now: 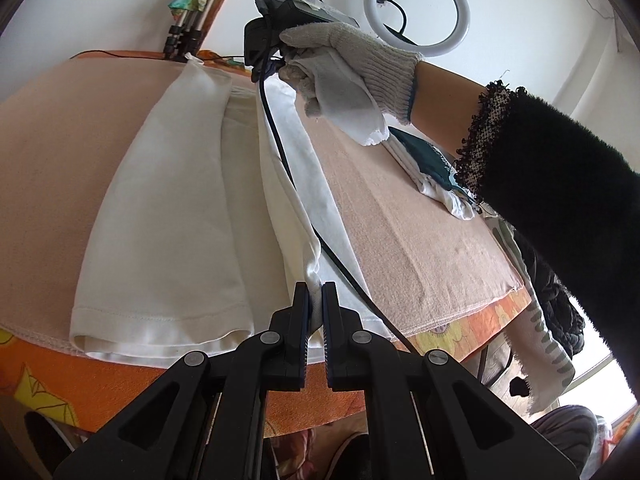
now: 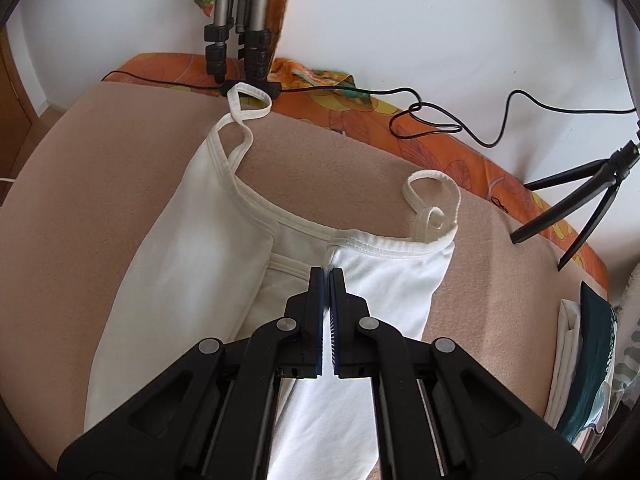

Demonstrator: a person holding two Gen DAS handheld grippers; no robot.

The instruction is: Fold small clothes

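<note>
A white strappy camisole (image 1: pixel 168 208) lies lengthwise on a beige blanket (image 1: pixel 400 220), its left side folded over the middle. My left gripper (image 1: pixel 316 288) is shut on the right hem edge, lifted off the blanket. In the right wrist view my right gripper (image 2: pixel 329 274) is shut on the camisole's (image 2: pixel 192 248) top right edge, folded inward near the neckline. Both straps (image 2: pixel 244 116) lie loose toward the wall. The gloved hand (image 1: pixel 344 68) holds the right gripper above the far end.
A stack of folded clothes (image 2: pixel 584 356) sits at the blanket's right edge. Tripod legs (image 2: pixel 236 40) and a small black tripod (image 2: pixel 580 208) stand at the back. A black cable (image 2: pixel 460 120) loops on the orange floral cover (image 1: pixel 100 384). A ring light (image 1: pixel 416 12) hangs above.
</note>
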